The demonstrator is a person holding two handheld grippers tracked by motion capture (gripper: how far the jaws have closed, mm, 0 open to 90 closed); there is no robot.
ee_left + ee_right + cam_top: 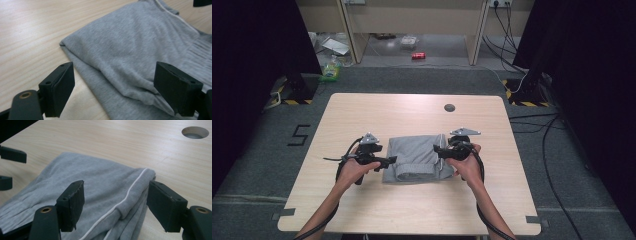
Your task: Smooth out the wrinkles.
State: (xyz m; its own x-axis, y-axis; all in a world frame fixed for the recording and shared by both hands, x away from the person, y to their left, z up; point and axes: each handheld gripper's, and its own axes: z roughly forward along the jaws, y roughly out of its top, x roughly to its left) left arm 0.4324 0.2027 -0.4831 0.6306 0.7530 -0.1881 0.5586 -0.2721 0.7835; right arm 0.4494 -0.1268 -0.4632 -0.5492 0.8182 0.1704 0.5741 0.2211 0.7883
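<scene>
Grey garment (417, 159) folded | white piping (130, 191) in right gripper view

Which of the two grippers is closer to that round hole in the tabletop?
The right. The right gripper sits at the folded grey garment's right edge, nearer the round hole, which lies beyond it on the table. The left gripper is at the garment's left edge, farther away.

A light wooden table (362, 210) stands on grey carpet (257, 165); black curtains (242, 50) flank it, and a red can (418, 55) lies beyond its far edge.
</scene>
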